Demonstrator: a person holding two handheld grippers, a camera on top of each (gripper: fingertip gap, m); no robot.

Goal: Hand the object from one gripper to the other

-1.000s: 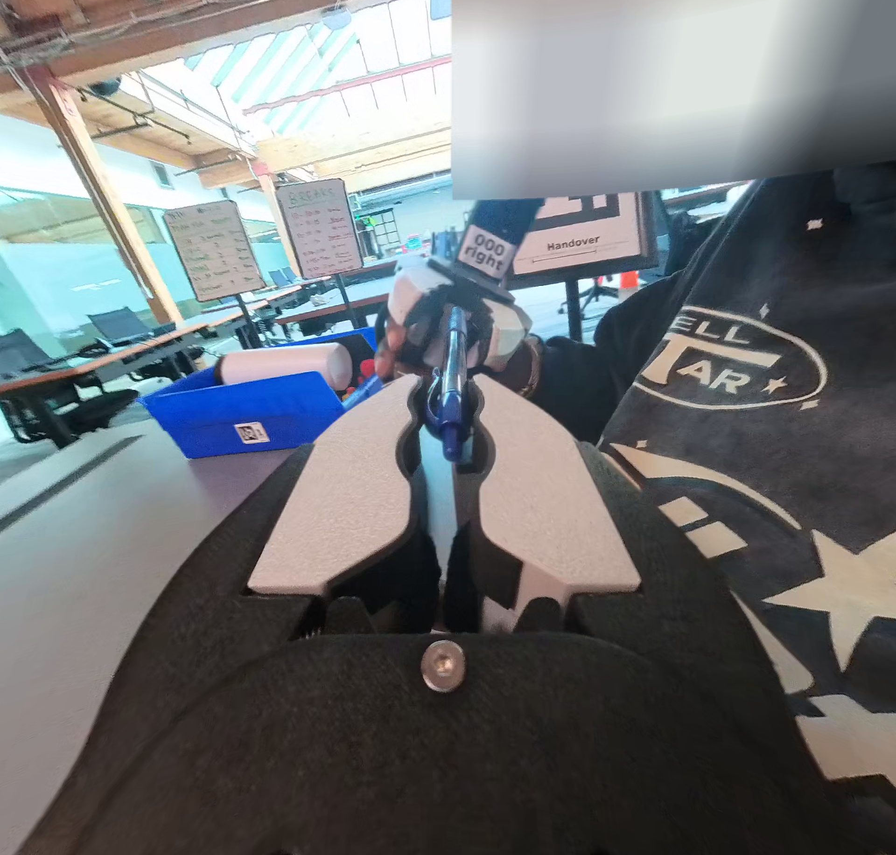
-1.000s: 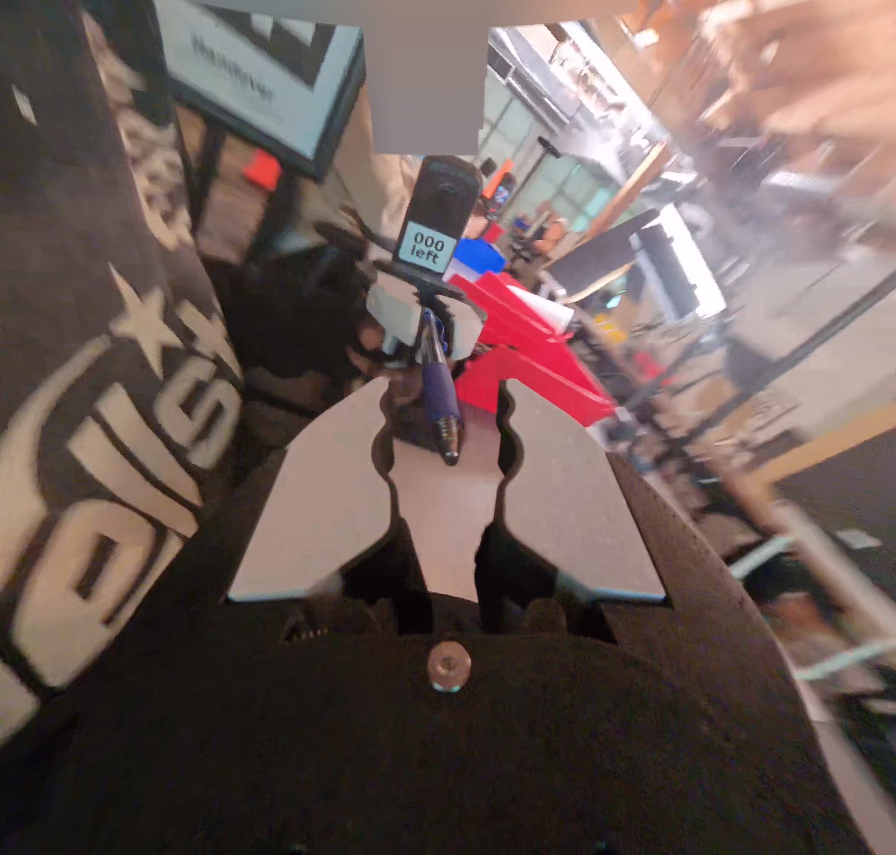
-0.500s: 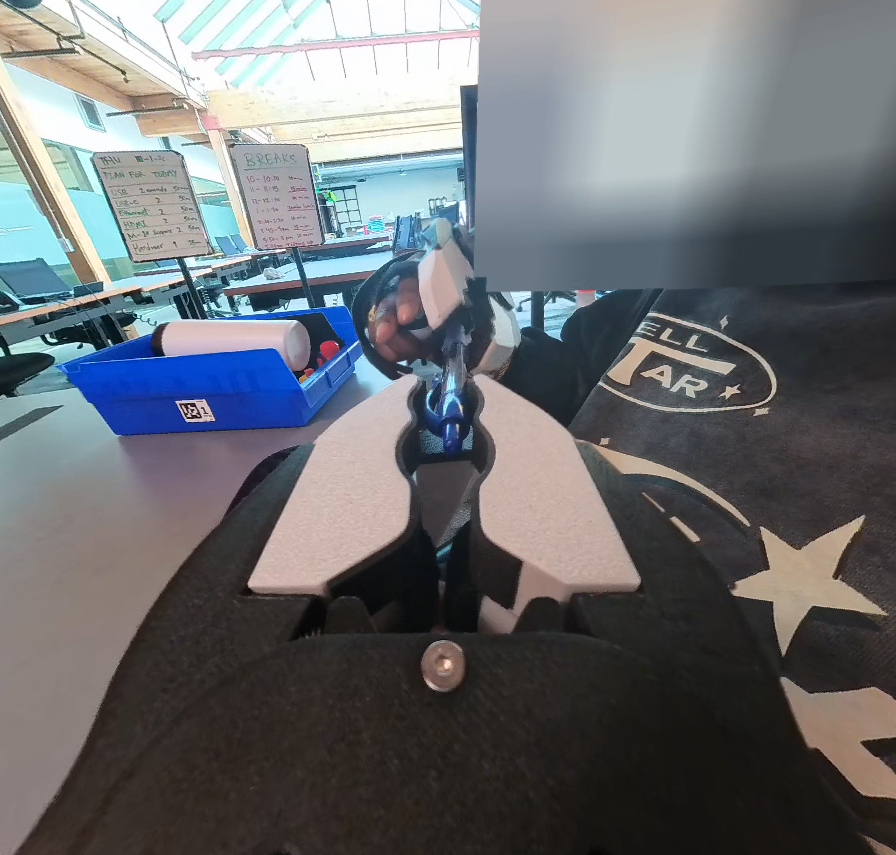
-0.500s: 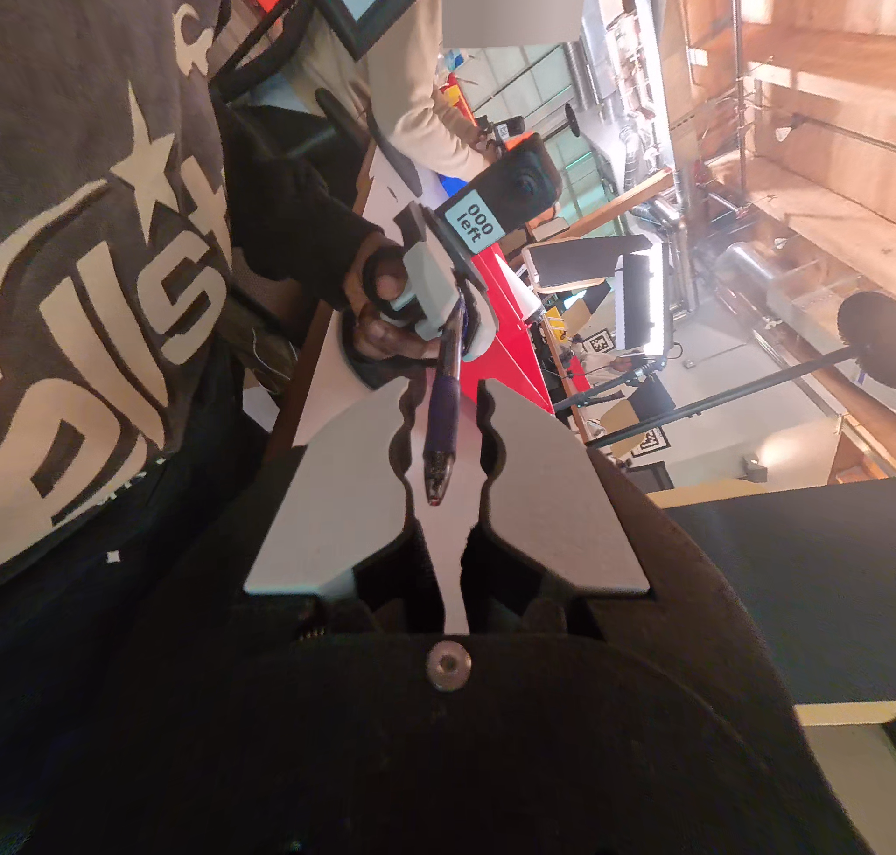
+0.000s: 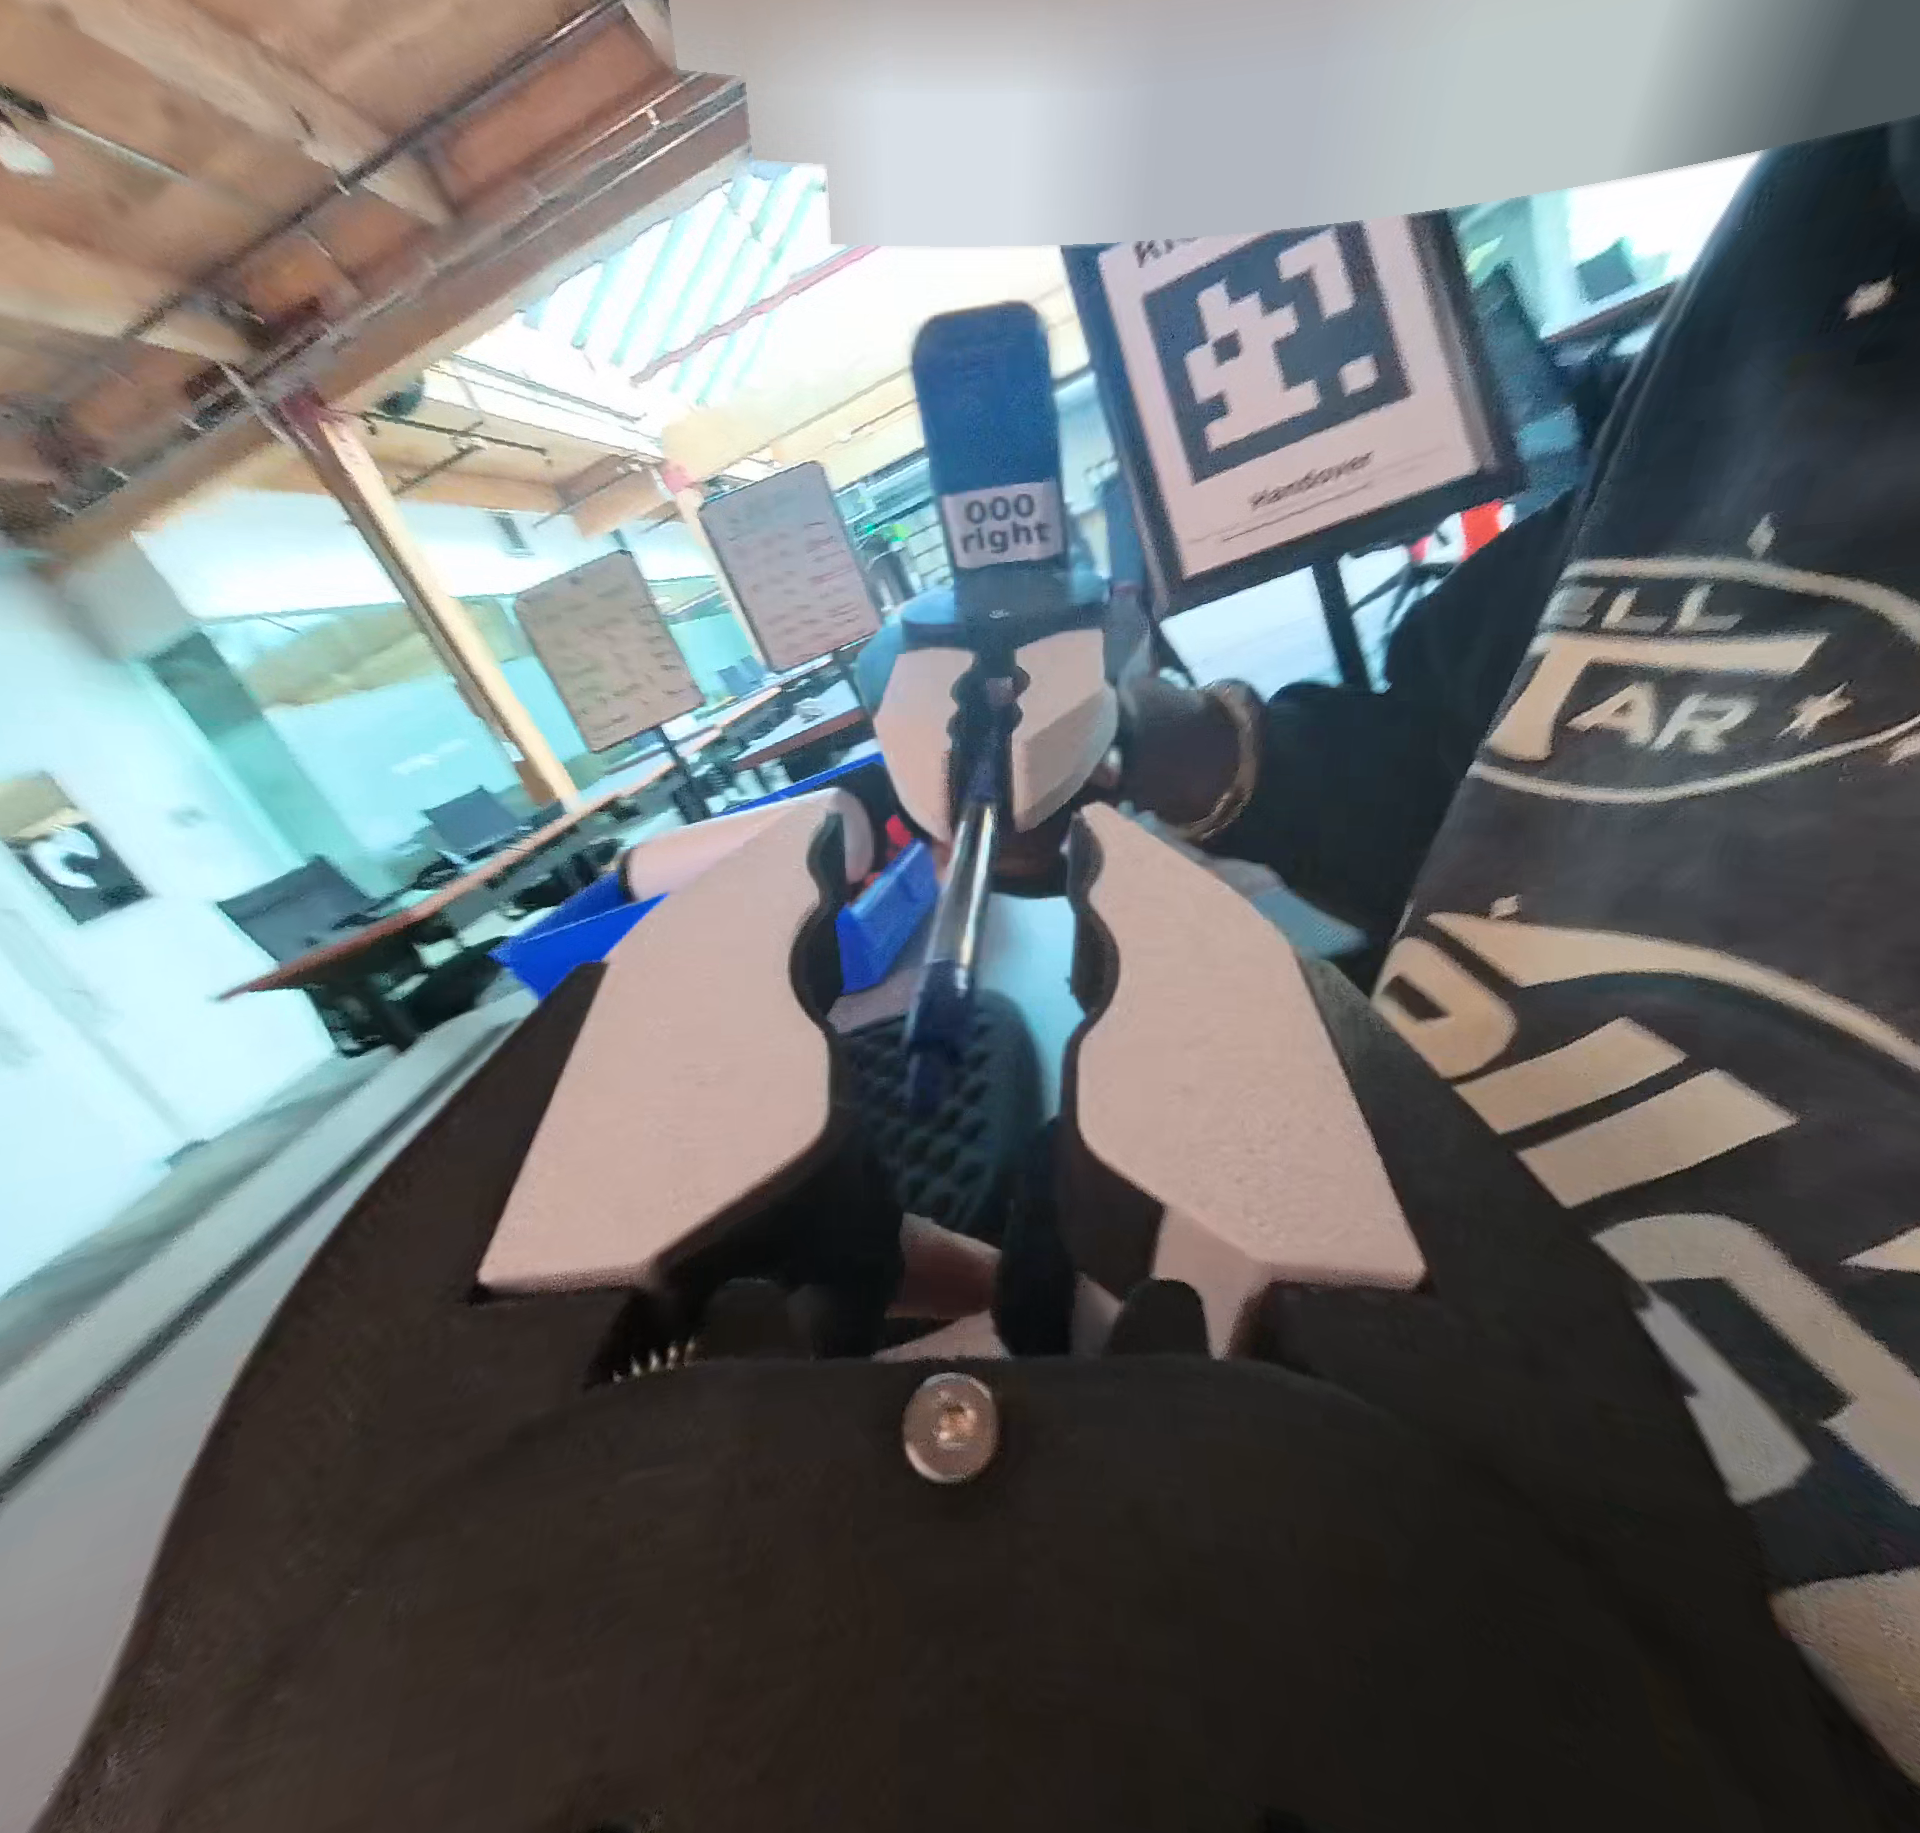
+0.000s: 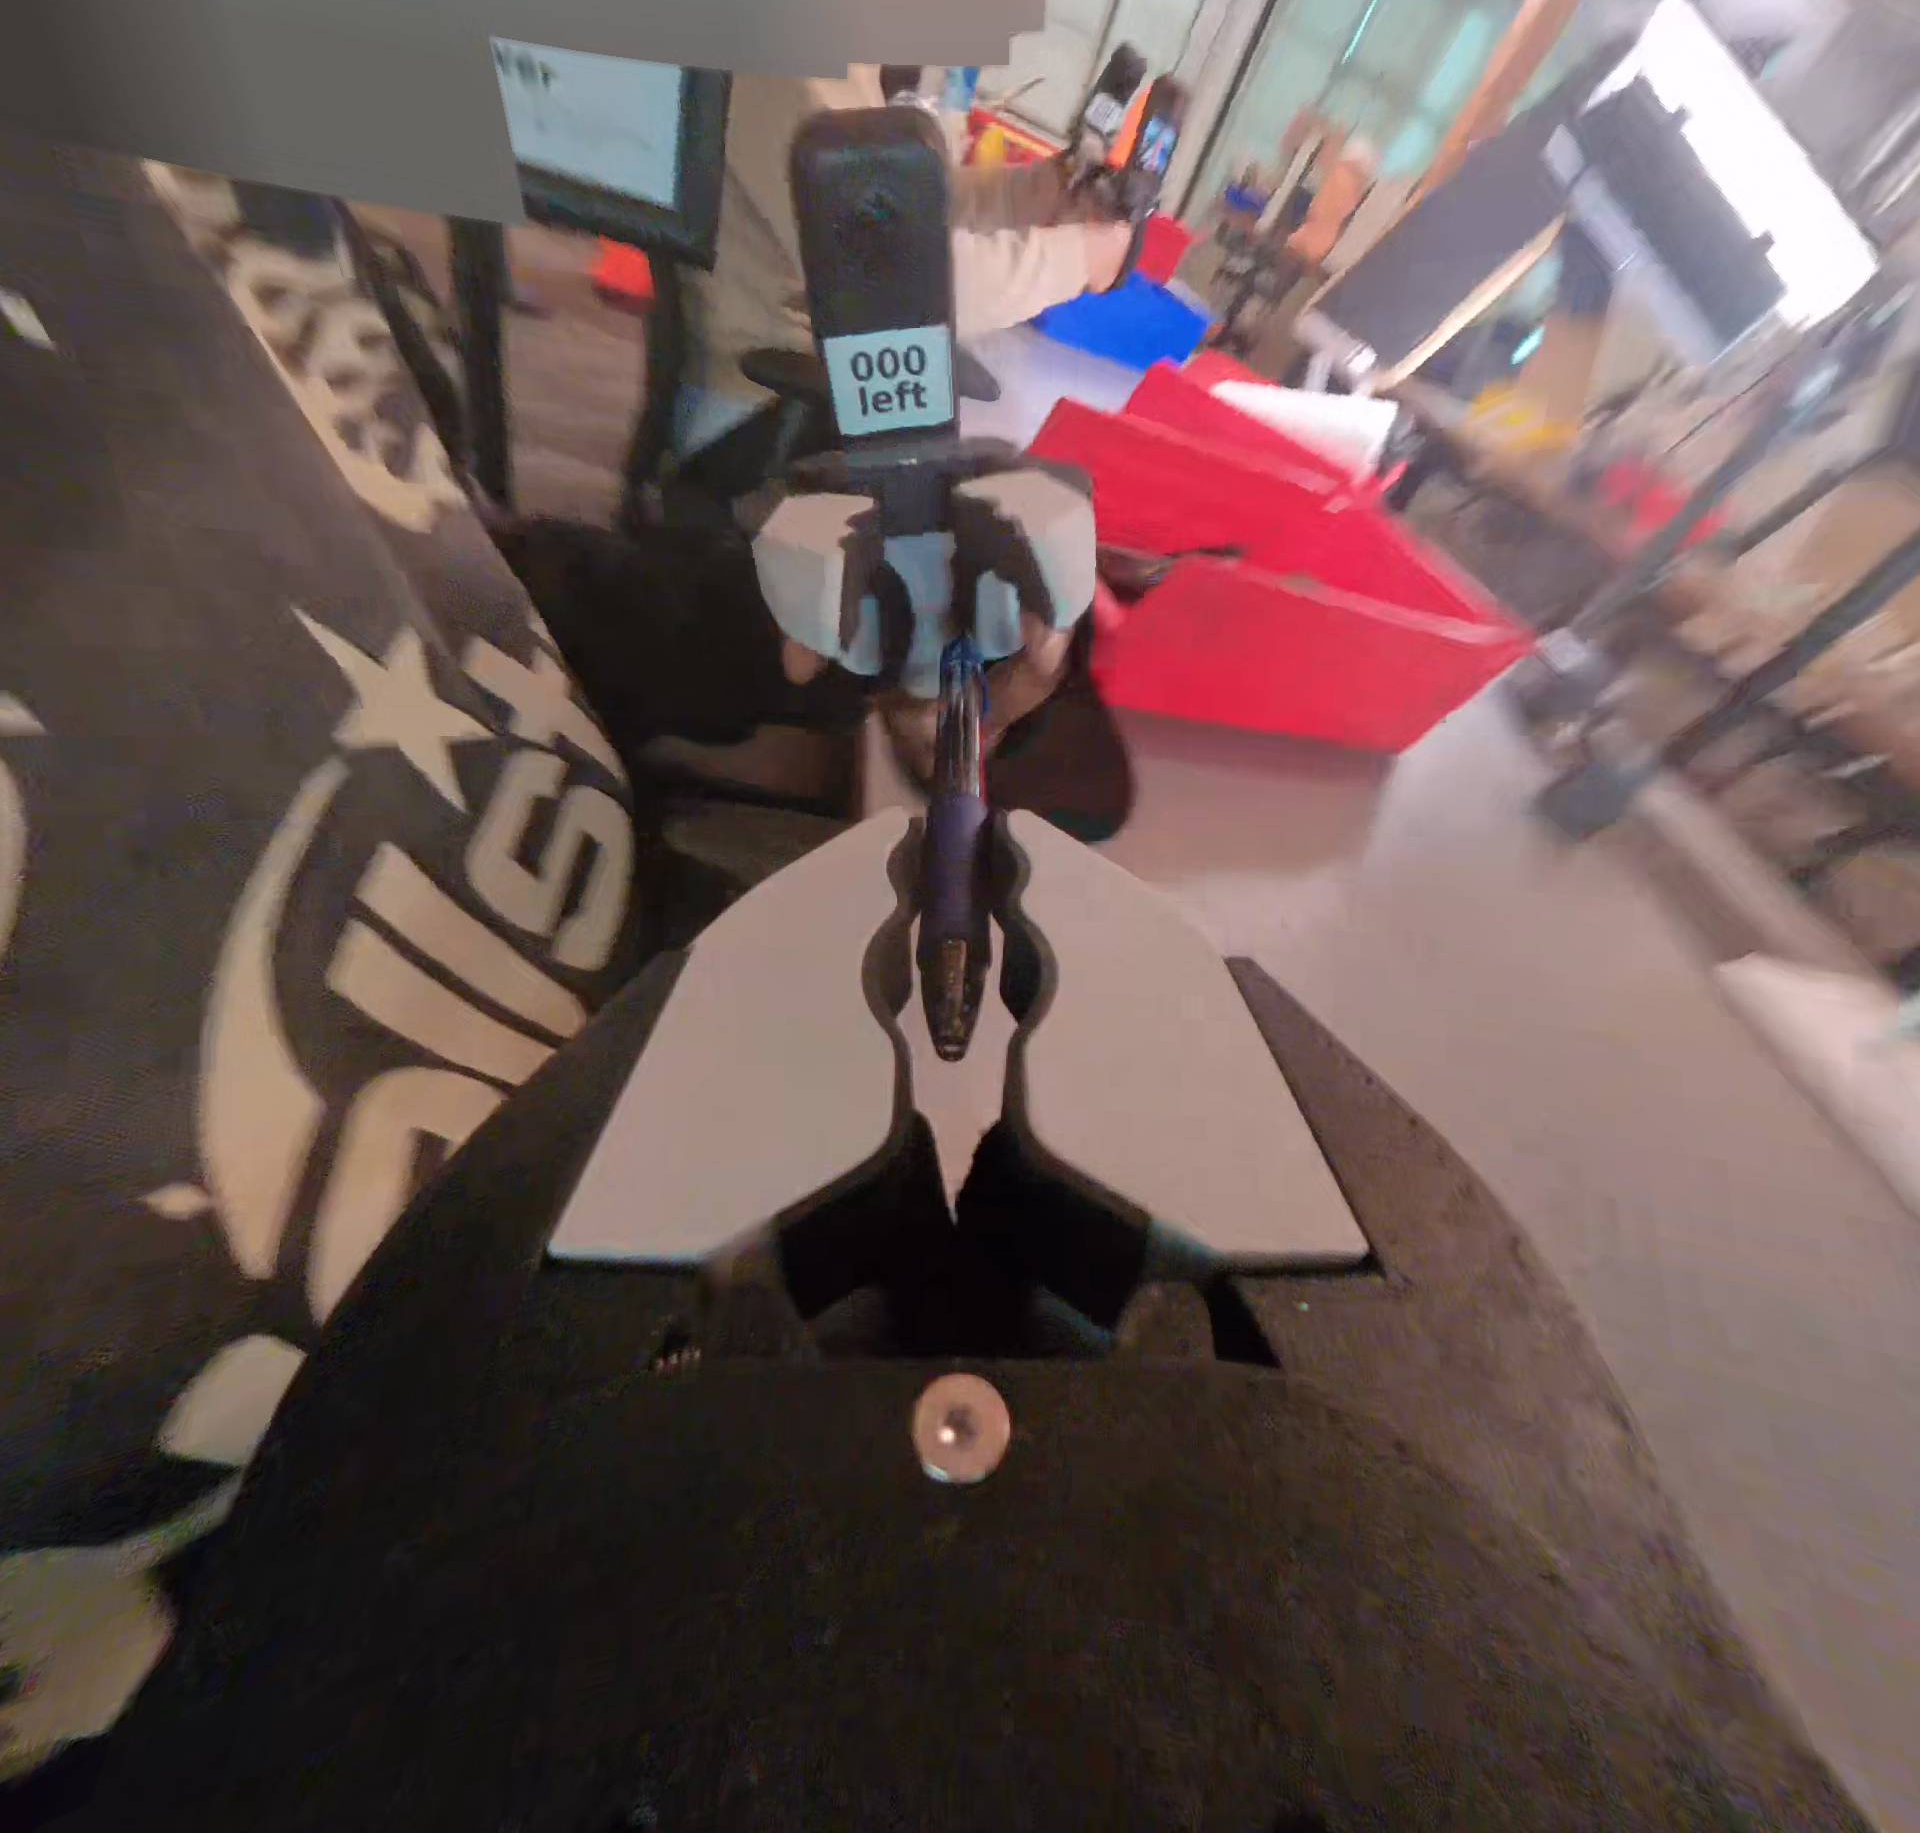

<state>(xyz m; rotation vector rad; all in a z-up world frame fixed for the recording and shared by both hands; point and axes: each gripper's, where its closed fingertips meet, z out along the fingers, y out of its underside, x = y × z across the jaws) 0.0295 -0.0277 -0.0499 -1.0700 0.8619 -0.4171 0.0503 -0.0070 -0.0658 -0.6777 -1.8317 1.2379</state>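
A blue pen (image 5: 961, 910) (image 6: 954, 879) runs between the two grippers, held in the air above the grey table (image 6: 1455, 1004). My right gripper (image 6: 958, 829) is shut on the pen's dark grip, with the metal tip pointing back toward its camera. It shows farther off in the left wrist view (image 5: 982, 744), closed on the pen. My left gripper (image 5: 951, 833) is open, its fingers wide on either side of the pen's clip end without touching it. In the right wrist view the left gripper (image 6: 925, 599) shows farther off with its jaws apart.
A blue bin (image 5: 582, 942) with a white roll (image 5: 665, 858) stands on the table at left. Red bins (image 6: 1278, 640) stand behind the left gripper. The person's dark printed sweatshirt (image 5: 1662, 848) fills one side. A marker sign (image 5: 1288, 401) on a stand is behind.
The left gripper, shut on the pen before, has opened. The right gripper, open around the pen's tip end before, has closed on it. Both views have swung.
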